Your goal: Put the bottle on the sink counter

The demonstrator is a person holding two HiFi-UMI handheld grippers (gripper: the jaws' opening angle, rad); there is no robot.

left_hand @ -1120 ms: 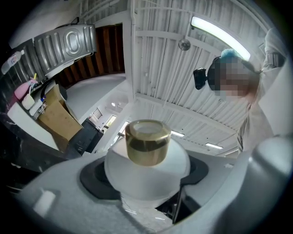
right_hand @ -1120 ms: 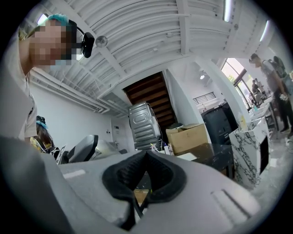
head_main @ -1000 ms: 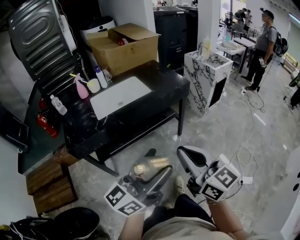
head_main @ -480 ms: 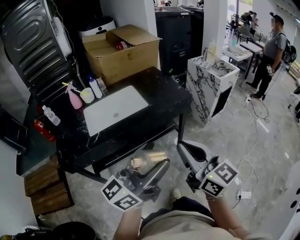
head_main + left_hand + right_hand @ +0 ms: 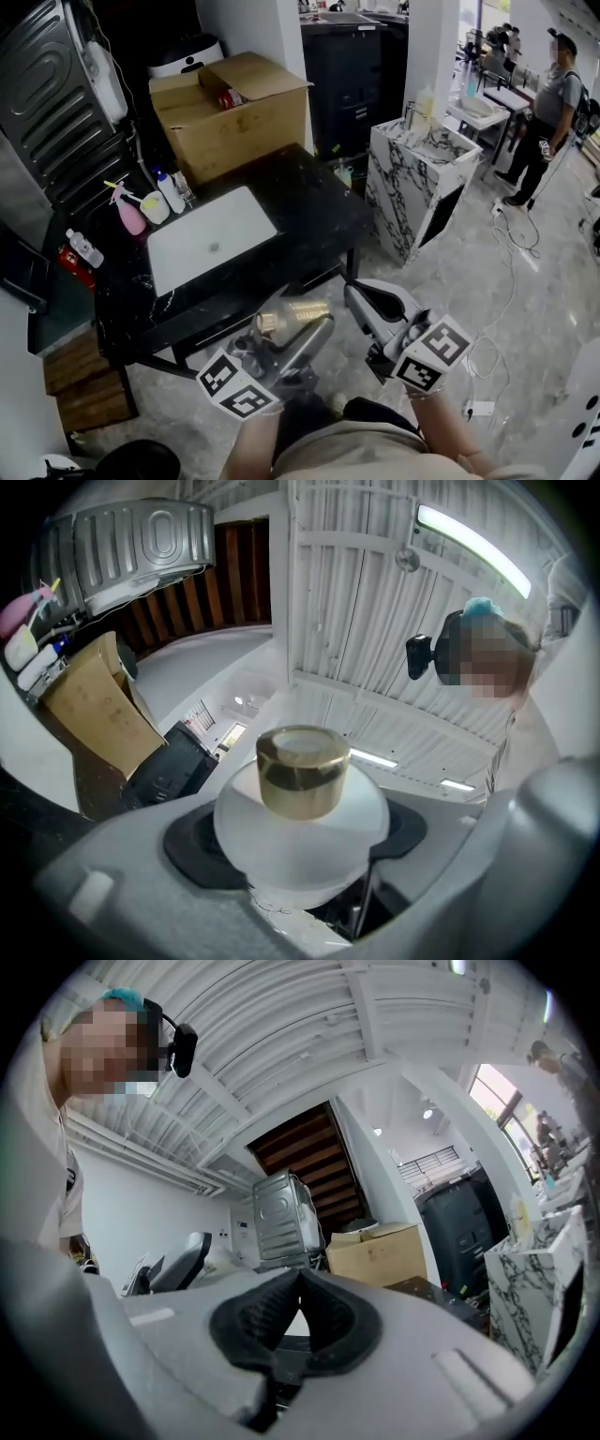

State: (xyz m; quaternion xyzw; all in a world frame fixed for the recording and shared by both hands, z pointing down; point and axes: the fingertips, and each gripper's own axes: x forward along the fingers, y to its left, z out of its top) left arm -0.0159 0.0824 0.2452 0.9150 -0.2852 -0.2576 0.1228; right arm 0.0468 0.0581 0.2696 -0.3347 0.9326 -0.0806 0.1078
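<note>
My left gripper [image 5: 286,328] is shut on a pale frosted bottle [image 5: 298,319] with a gold cap [image 5: 268,323]; in the left gripper view the bottle [image 5: 302,832] fills the space between the jaws, cap [image 5: 302,771] pointing away from the camera. It hangs low in the head view, in front of the black marble sink counter [image 5: 309,202] with its white basin [image 5: 208,236]. My right gripper [image 5: 361,305] is beside it on the right, shut with nothing in it; the right gripper view shows its dark pads [image 5: 333,1312] pressed together.
A pink spray bottle [image 5: 128,210], a cup and small bottles stand at the counter's back left. A cardboard box [image 5: 230,108] sits behind it. A white marble pedestal sink [image 5: 419,169] stands to the right. A person [image 5: 553,112] is at the far right; cables lie on the floor.
The view has closed in on the counter and shifted a little; both grippers keep their places, the left still holding the bottle.
</note>
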